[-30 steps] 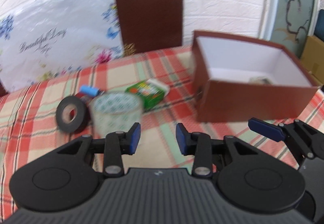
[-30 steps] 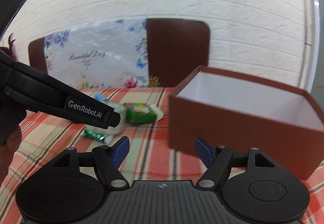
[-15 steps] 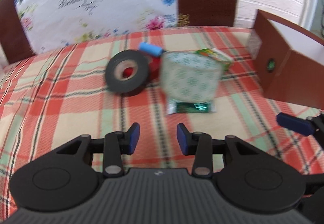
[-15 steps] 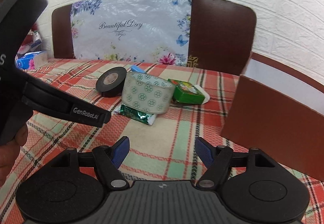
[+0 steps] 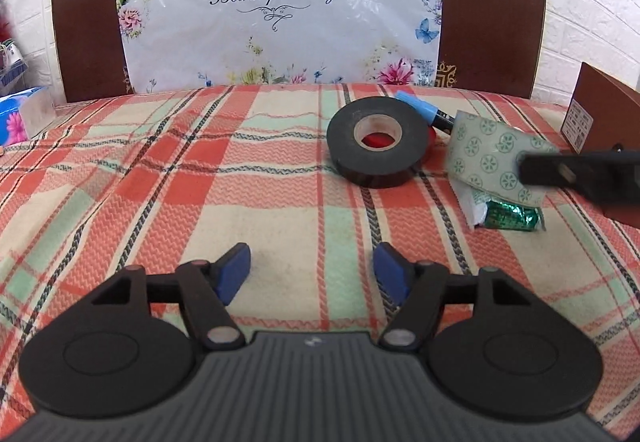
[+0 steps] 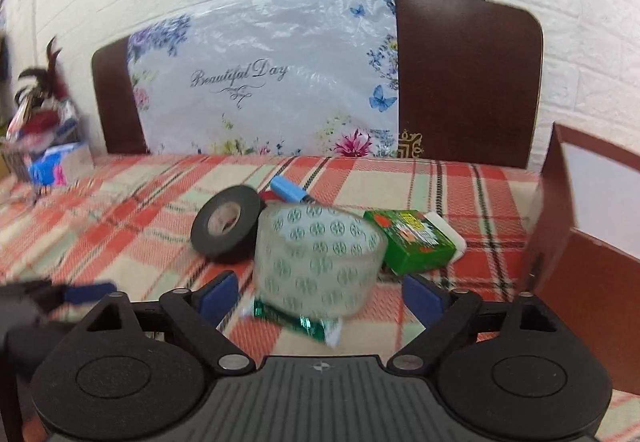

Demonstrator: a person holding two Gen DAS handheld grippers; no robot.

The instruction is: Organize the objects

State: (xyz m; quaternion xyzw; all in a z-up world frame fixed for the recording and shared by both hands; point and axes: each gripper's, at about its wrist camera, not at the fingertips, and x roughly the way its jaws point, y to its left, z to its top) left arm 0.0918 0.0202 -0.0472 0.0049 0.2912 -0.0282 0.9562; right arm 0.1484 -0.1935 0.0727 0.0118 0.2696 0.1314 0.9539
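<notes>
A black tape roll (image 5: 376, 146) leans on a red object, with a blue marker (image 5: 424, 111) behind it. A clear tape roll with green print (image 5: 488, 162) rests on a green foil packet (image 5: 508, 217). In the right wrist view the clear roll (image 6: 318, 266) stands between my right gripper's (image 6: 318, 296) open jaws, untouched, above the foil packet (image 6: 296, 320). The black roll (image 6: 226, 226), the marker (image 6: 288, 191) and a green box (image 6: 412, 240) lie behind. My left gripper (image 5: 312, 274) is open and empty over bare cloth.
The brown box (image 6: 580, 242) with a white inside stands at the right; its corner shows in the left wrist view (image 5: 596, 118). A floral "Beautiful Day" sheet (image 5: 276, 10) and dark headboard back the plaid cloth (image 5: 160, 178). A tissue pack (image 5: 16, 118) sits far left.
My left gripper has swung left, away from the brown box, and opened wider. My right gripper has moved forward until the clear tape roll stands between its jaws.
</notes>
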